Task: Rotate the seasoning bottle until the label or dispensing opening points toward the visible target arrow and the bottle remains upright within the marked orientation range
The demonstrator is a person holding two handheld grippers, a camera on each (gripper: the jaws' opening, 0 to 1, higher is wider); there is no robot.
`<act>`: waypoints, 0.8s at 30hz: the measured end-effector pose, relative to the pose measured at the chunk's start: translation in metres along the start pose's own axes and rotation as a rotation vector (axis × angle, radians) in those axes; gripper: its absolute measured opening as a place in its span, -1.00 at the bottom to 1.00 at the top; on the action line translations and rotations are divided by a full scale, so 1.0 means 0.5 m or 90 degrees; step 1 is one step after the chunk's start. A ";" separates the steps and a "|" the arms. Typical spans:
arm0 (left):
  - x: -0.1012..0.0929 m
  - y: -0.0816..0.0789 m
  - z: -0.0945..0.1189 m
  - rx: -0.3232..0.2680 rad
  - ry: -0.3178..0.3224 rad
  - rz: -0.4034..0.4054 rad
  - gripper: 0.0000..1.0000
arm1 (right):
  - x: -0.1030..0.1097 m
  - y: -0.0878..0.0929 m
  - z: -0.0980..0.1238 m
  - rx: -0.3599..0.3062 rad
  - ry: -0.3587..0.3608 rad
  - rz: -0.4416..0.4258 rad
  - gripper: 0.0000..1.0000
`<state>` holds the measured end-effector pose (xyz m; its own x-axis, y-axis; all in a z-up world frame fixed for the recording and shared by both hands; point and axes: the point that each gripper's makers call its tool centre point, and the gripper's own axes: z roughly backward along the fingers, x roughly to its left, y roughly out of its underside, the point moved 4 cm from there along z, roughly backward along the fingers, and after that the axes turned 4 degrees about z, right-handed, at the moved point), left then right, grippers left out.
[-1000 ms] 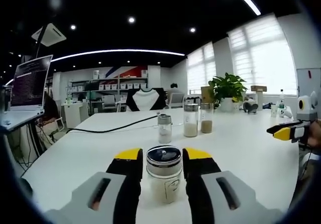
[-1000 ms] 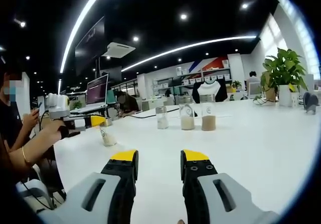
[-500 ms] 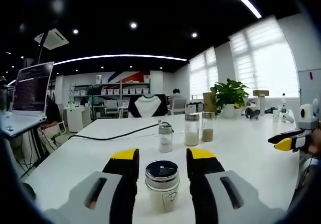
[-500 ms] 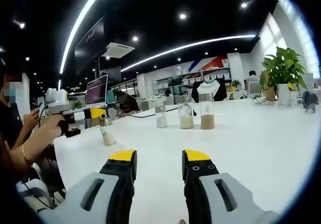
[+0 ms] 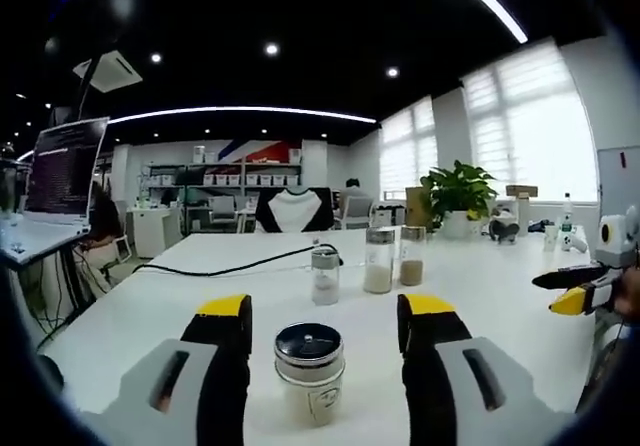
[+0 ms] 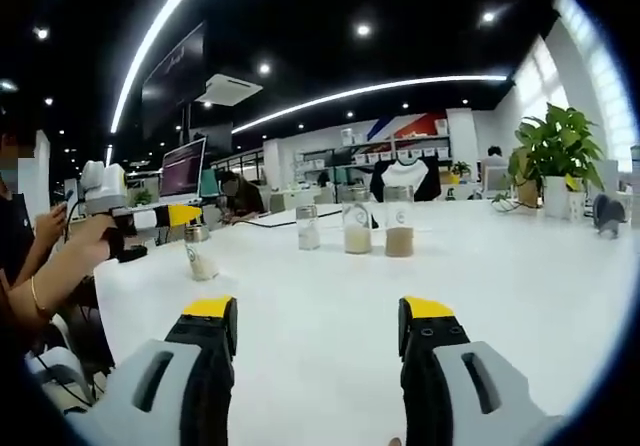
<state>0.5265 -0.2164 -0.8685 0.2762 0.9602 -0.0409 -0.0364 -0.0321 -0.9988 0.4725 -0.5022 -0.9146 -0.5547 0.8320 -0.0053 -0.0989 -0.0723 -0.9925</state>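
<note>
A: Left gripper view, my left gripper: jaws wider than a second ago, clear of the seasoning bottle, upright near the desk's front edge.

B: Released, then. Right gripper?

A: Spread, empty. No arrow visible; turn probably finished.

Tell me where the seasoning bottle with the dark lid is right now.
In the left gripper view, the seasoning bottle stands upright on the white table between the left gripper's open jaws, touching neither, nearer than the three shakers.
</note>
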 end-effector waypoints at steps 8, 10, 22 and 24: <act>-0.027 -0.003 -0.022 0.001 0.023 -0.001 0.27 | 0.005 0.008 -0.001 0.005 -0.018 -0.011 0.38; -0.034 -0.005 -0.028 0.000 0.028 -0.001 0.27 | 0.003 0.010 0.000 0.007 -0.019 -0.013 0.38; -0.073 -0.036 -0.077 -0.017 0.048 0.004 0.26 | -0.019 0.004 0.011 0.001 -0.002 -0.021 0.38; -0.083 -0.059 -0.085 -0.038 0.052 0.005 0.26 | -0.023 0.004 0.013 0.000 -0.001 -0.029 0.38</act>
<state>0.5570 -0.2670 -0.8384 0.3529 0.9344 -0.0480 0.0184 -0.0582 -0.9981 0.4731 -0.5153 -0.9158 -0.5504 0.8339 0.0400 -0.1236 -0.0340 -0.9917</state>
